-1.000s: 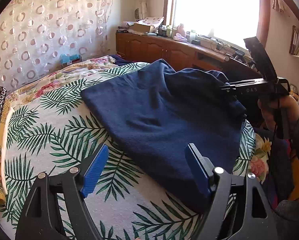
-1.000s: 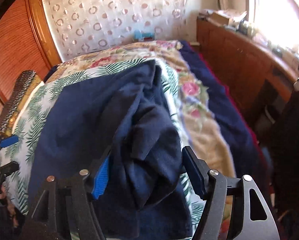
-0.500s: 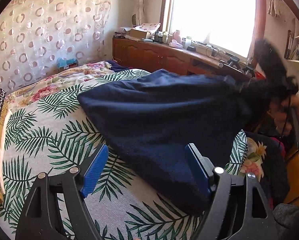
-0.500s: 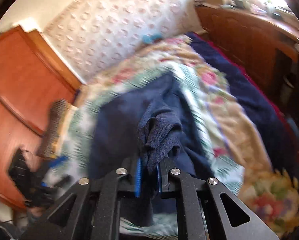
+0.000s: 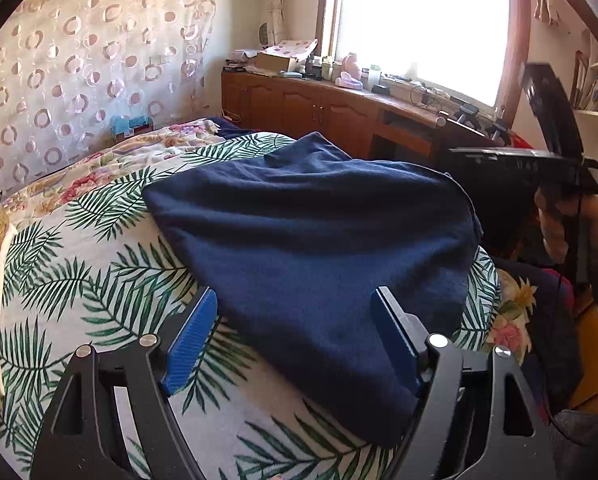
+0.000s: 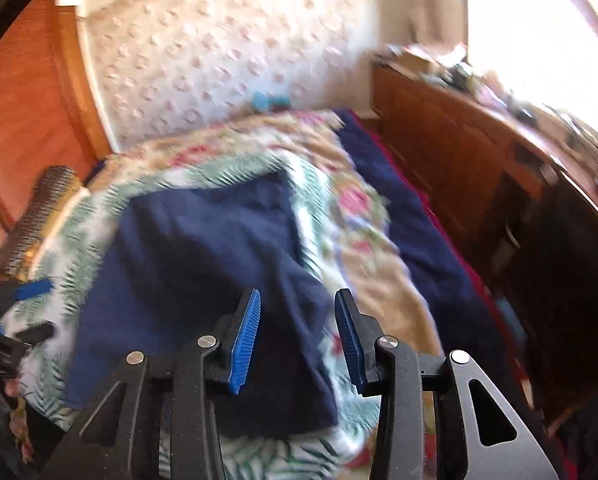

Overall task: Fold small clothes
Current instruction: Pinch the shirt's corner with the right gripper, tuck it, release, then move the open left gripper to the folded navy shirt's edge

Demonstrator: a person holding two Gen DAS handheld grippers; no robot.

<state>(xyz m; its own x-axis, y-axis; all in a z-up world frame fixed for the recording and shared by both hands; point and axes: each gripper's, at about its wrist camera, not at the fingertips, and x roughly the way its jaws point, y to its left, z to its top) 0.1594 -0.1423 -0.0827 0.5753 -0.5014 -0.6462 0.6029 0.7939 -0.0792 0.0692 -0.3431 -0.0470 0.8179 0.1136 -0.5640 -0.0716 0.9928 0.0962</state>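
Observation:
A dark navy garment (image 5: 311, 248) lies spread on the palm-leaf bedspread (image 5: 91, 264). My left gripper (image 5: 295, 340) is open and empty, its blue pads on either side of the garment's near edge, just above it. In the right wrist view the garment (image 6: 203, 264) lies flat on the bed. My right gripper (image 6: 297, 336) is partly open and empty above the garment's near right corner. The right gripper's body also shows in the left wrist view (image 5: 539, 160), held above the bed's right side. The left gripper shows at the left edge of the right wrist view (image 6: 23, 308).
A wooden cabinet (image 5: 339, 112) with clutter runs under the bright window (image 5: 427, 20) beside the bed. A patterned curtain (image 5: 79, 80) hangs behind the bed. A dark patterned cushion (image 6: 39, 220) lies at the bed's left. A wooden wardrobe (image 6: 15, 112) stands at the left.
My right gripper closed on the garment's bunched right part, lifted it and pulled it out, then let go and opened; the garment now lies flatter. My left gripper stayed open and nearly still.

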